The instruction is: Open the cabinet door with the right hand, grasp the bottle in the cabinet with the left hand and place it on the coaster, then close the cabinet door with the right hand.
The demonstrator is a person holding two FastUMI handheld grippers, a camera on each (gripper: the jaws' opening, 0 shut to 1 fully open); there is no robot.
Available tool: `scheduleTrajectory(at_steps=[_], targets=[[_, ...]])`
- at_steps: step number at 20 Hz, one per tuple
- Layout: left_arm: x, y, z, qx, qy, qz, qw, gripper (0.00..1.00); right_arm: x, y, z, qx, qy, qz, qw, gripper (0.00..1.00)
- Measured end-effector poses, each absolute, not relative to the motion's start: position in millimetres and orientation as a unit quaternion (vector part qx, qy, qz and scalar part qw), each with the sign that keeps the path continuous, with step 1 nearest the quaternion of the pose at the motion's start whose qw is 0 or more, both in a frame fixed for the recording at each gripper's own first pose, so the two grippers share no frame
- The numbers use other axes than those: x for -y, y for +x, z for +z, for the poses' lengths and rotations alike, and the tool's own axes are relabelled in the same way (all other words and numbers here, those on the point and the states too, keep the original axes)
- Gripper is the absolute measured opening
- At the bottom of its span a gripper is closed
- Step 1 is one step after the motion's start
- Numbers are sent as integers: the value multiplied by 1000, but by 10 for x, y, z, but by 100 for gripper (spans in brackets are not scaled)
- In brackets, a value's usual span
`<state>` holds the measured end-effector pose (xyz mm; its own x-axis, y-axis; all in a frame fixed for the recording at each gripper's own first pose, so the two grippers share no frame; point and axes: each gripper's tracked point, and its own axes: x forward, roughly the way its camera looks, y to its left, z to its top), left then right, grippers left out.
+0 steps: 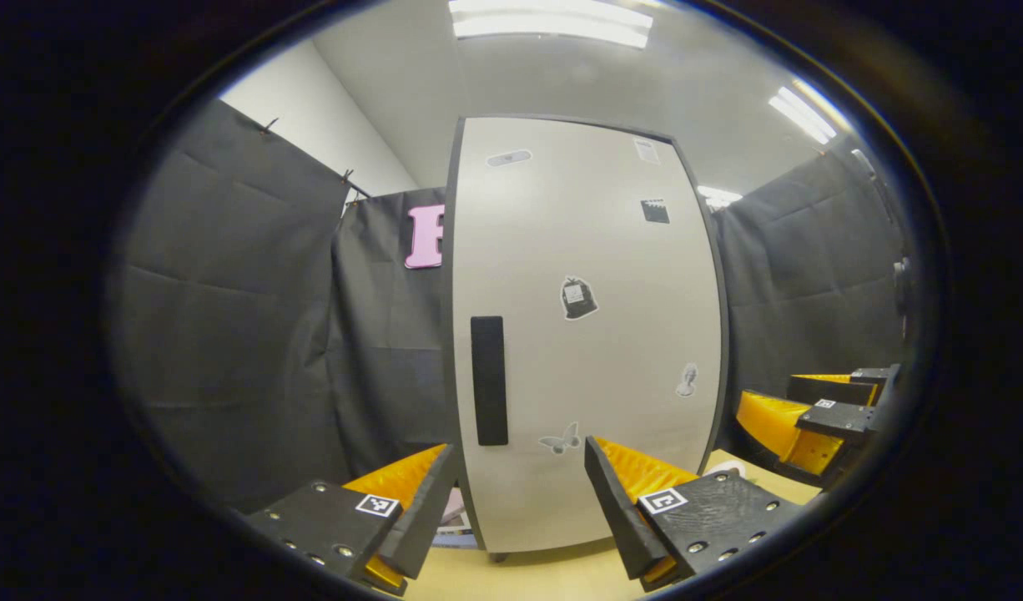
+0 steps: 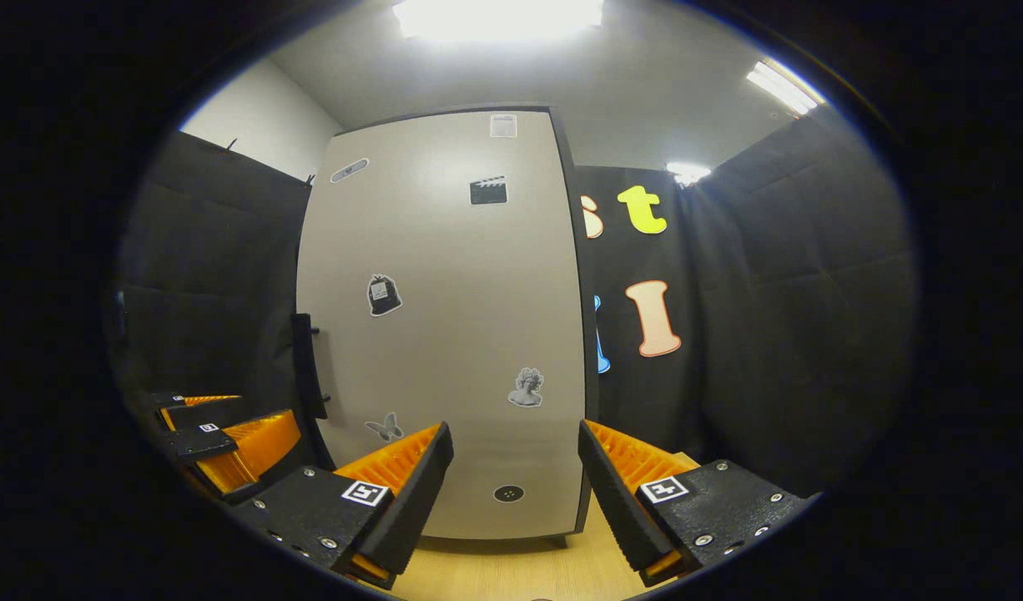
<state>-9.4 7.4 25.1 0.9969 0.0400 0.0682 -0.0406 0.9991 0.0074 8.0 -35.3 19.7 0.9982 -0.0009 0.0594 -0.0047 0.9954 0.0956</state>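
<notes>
A tall pale grey cabinet [image 1: 587,334] stands on the wooden table with its door closed, and small stickers dot the door. A black vertical handle [image 1: 489,380] sits near the door's left edge. In the right gripper view the same cabinet [image 2: 445,317] is seen with the handle [image 2: 307,367] at its left side. My left gripper [image 1: 520,509] is open just in front of the door's lower part, holding nothing. My right gripper [image 2: 516,492] is open as well, close to the door's lower right. The right gripper [image 1: 820,417] also appears at the far right of the left gripper view, and the left gripper [image 2: 219,442] at the lower left of the right gripper view.
Black cloth walls [image 1: 228,317] enclose the booth on both sides and behind the cabinet. A light wooden tabletop [image 2: 511,568] runs under the cabinet and the grippers. A white round object [image 1: 724,469] peeks out on the table right of the cabinet.
</notes>
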Motion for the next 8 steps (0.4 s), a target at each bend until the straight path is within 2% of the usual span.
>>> scheduleTrajectory(at_steps=[8], targets=[[150, -55, 27, -6, -23, -28, 999, 88, 430, 69, 324, 50, 40, -7, 998, 93]])
